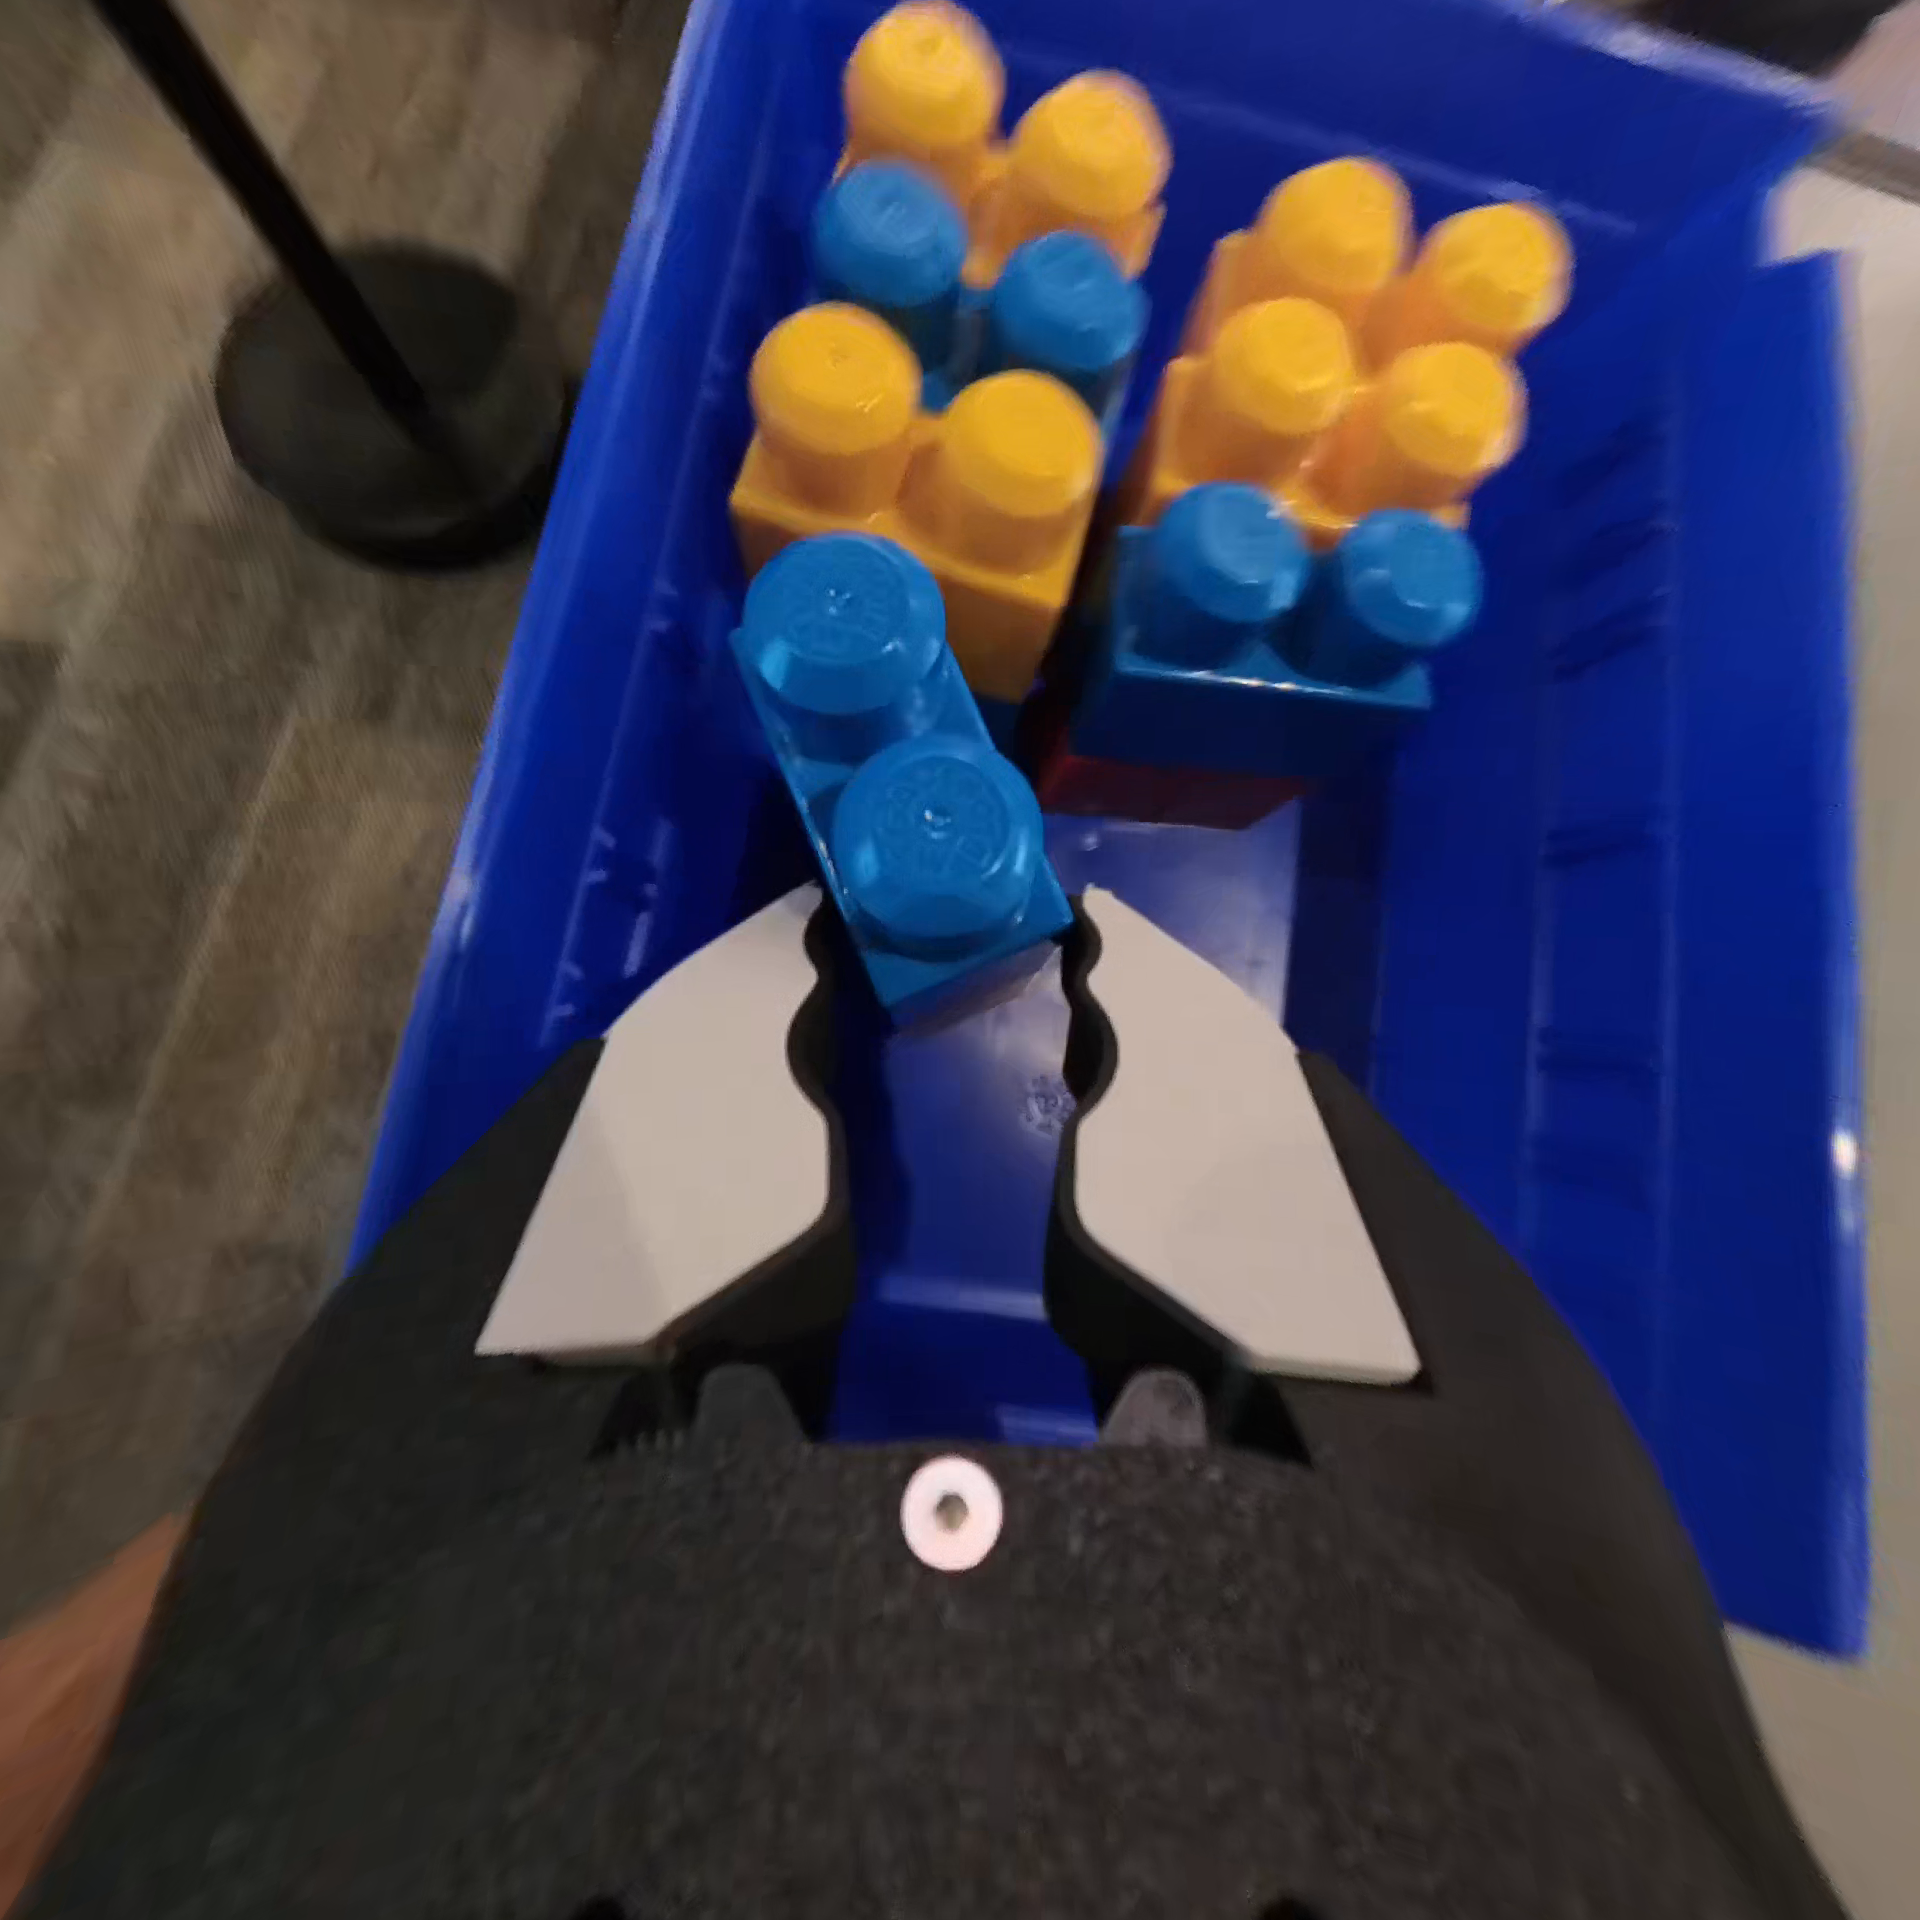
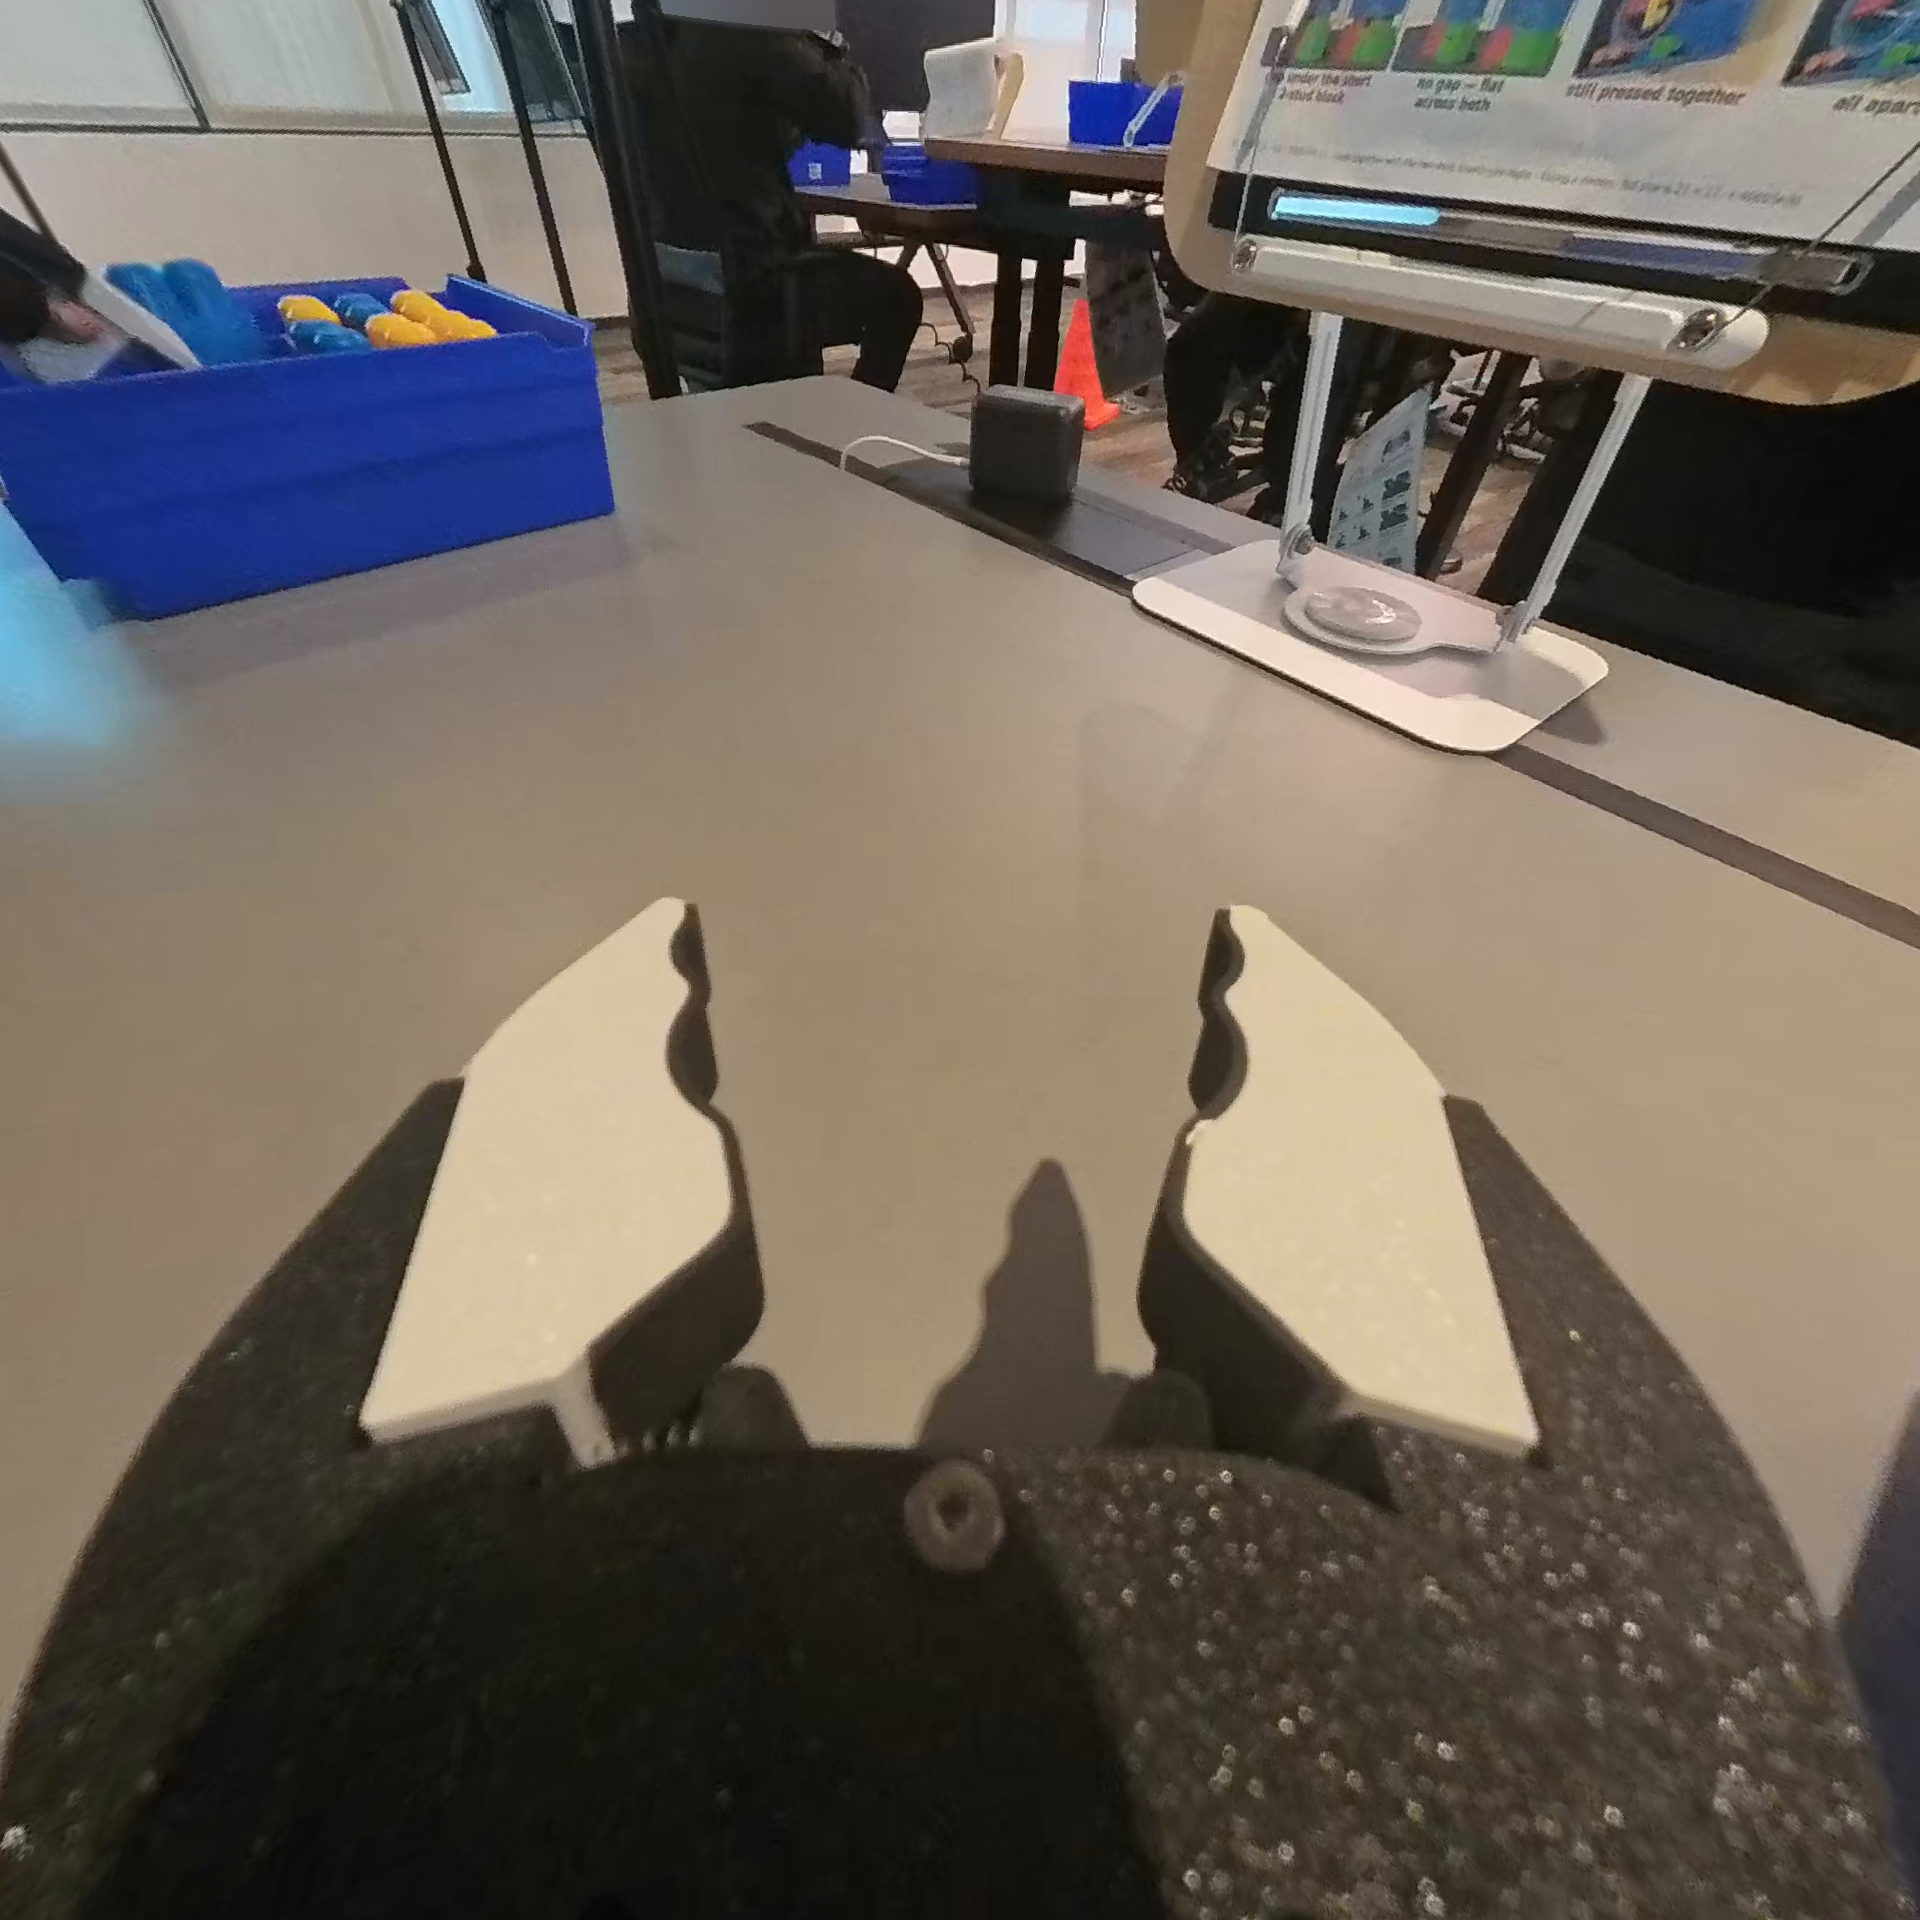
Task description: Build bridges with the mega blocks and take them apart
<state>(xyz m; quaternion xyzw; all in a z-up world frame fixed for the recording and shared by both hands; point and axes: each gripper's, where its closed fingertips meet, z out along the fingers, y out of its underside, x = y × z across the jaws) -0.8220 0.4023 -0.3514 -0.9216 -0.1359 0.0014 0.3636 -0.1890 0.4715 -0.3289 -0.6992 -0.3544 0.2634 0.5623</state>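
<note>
Blocks in bin on table

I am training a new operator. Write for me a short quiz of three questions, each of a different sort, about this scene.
1. True or false: the left gripper is shut on a yellow block.
2. Multiple choice: where are the spare blocks stored? A) in a blue bin B) on a white tray C) on the floor
3. Fill in: the right gripper is ____ and hangs above the grey table.

Key
1. False; its fingers clamp the two-stud blue block.
2. A
3. open
</note>
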